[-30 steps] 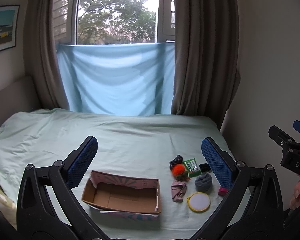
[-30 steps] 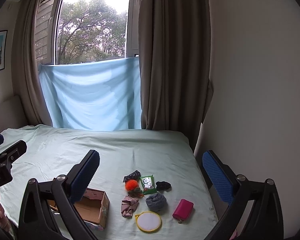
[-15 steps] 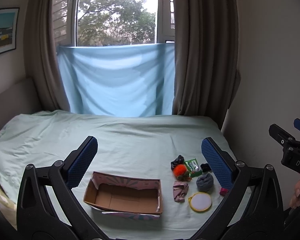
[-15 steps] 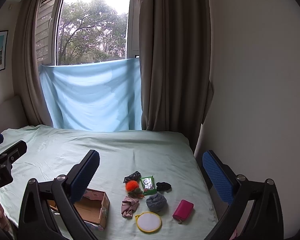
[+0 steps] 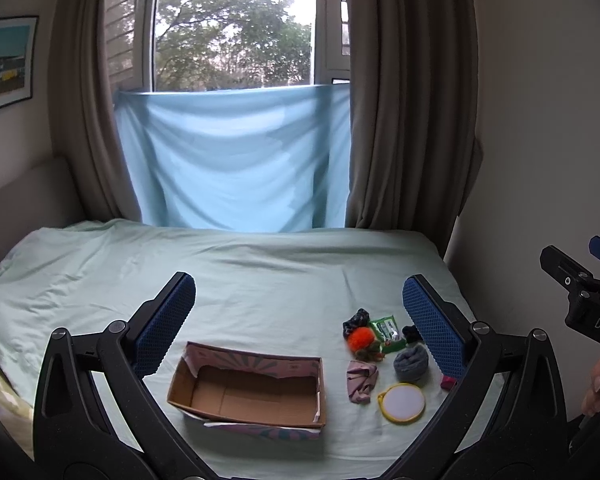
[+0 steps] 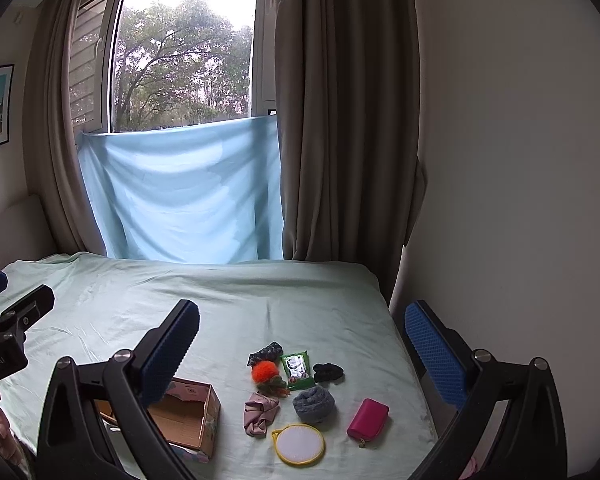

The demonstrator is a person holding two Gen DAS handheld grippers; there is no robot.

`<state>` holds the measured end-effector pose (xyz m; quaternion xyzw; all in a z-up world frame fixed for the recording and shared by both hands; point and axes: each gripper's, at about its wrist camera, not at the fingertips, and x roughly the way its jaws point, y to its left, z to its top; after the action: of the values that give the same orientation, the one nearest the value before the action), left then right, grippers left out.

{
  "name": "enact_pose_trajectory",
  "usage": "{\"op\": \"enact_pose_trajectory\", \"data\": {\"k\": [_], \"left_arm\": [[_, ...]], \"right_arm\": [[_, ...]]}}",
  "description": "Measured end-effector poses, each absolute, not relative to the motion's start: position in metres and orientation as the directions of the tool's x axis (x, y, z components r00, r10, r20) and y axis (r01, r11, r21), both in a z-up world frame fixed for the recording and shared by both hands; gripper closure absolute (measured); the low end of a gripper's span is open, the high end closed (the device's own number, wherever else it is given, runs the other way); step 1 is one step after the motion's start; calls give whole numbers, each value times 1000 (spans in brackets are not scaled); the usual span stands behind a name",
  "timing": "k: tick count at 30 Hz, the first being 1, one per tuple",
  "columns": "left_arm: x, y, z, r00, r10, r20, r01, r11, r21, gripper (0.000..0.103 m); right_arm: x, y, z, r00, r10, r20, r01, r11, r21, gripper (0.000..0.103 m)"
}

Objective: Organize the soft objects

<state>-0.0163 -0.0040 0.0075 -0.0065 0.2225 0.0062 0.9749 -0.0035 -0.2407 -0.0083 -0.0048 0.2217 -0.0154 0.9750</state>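
While both my left tongs [image 5: 298,316] and right tongs [image 6: 302,344] gape wide and empty, grey rolled knit sock [image 6: 314,402]: light, squashy; pinch across its bulging middle for open cardboard box [image 5: 248,394].

An open cardboard box [image 5: 248,390] with a pink-and-teal patterned outside sits empty on the pale green bed [image 5: 260,280]. To its right lies a loose cluster of small items: an orange pompom [image 6: 265,371] beside a dark scrunchie [image 6: 265,351], a green wipes packet [image 6: 297,369], a black scrunchie [image 6: 328,372], a rolled grey sock [image 6: 314,403], a crumpled pink cloth [image 6: 259,417], a round yellow-rimmed pad [image 6: 298,443] and a magenta pouch [image 6: 367,423] lying slightly apart on the right.
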Motion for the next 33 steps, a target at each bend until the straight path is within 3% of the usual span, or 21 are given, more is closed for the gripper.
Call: {"op": "enact_pose_trajectory", "data": {"k": [21,33], "left_arm": [[-5,-11,-2,882,-10,-471,6,1000,-11,0],[49,-58,-60,793,-72,-605,77,997,-18,0]], "right_arm": [[-2,-243,-7,890,-37,-455,34,999,-14,0],[39,-286,-60,813,-19,-582,20,1000,-5,0]]}}
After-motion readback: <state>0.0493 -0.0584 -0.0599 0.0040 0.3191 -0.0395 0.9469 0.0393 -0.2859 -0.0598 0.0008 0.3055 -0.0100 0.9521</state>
